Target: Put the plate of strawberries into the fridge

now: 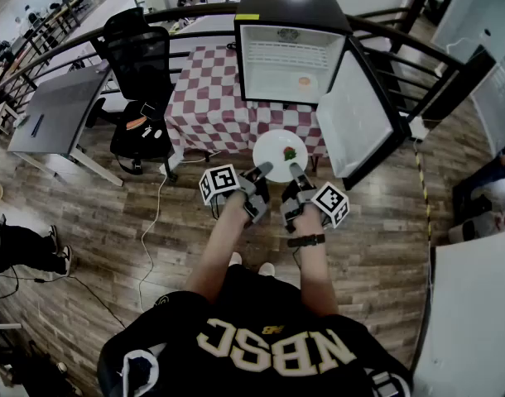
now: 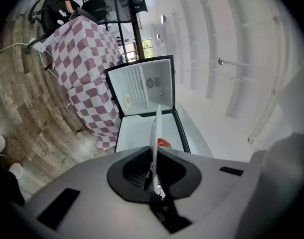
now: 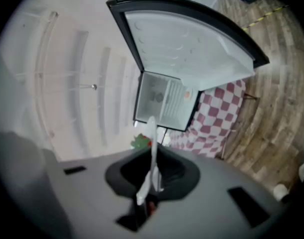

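Black office chair [image 1: 137, 64]: well off to the left of our left gripper.
Checked tablecloth [image 1: 207, 98]: ahead of that gripper, under the fridge.
Left gripper [image 1: 262, 172]: jaws nearly together, pinching the plate's near left rim.
White plate [image 1: 273, 143]: we hold it between our two tools, just short of the fridge.
Strawberry [image 1: 290, 152]: on the plate, nearer our right gripper.
Right gripper [image 1: 296, 172]: jaws narrow, clamped on the plate's near right rim.
Fridge [image 1: 290, 60]: straight ahead of both tools, open, with its door [image 1: 356, 118] swung to the right.
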`<state>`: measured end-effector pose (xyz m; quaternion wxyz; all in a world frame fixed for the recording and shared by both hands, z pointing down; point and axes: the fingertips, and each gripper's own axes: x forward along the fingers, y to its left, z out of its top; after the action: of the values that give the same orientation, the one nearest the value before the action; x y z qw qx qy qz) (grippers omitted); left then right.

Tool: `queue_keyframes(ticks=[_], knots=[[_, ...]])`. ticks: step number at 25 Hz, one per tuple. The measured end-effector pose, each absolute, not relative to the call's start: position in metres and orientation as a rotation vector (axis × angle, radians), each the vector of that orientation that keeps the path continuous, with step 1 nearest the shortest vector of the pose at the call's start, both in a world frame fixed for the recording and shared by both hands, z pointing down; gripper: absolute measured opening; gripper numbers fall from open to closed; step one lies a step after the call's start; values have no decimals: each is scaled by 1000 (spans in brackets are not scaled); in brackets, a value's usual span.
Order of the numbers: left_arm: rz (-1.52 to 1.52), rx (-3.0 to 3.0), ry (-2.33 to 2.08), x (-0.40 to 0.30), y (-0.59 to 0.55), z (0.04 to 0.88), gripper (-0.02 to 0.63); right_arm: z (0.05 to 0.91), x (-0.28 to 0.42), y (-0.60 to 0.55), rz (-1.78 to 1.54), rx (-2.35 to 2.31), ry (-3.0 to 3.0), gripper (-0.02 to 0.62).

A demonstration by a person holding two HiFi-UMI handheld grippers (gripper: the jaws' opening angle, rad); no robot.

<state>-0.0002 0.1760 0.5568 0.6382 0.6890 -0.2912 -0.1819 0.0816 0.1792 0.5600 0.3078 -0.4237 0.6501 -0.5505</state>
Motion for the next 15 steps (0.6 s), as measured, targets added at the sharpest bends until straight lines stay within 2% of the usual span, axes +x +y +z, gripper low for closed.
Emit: queue_keyframes(ticks=[15], knots=[[-470, 1461, -684, 7, 159, 584, 35, 578, 89, 157, -1494, -1083, 1723, 46]])
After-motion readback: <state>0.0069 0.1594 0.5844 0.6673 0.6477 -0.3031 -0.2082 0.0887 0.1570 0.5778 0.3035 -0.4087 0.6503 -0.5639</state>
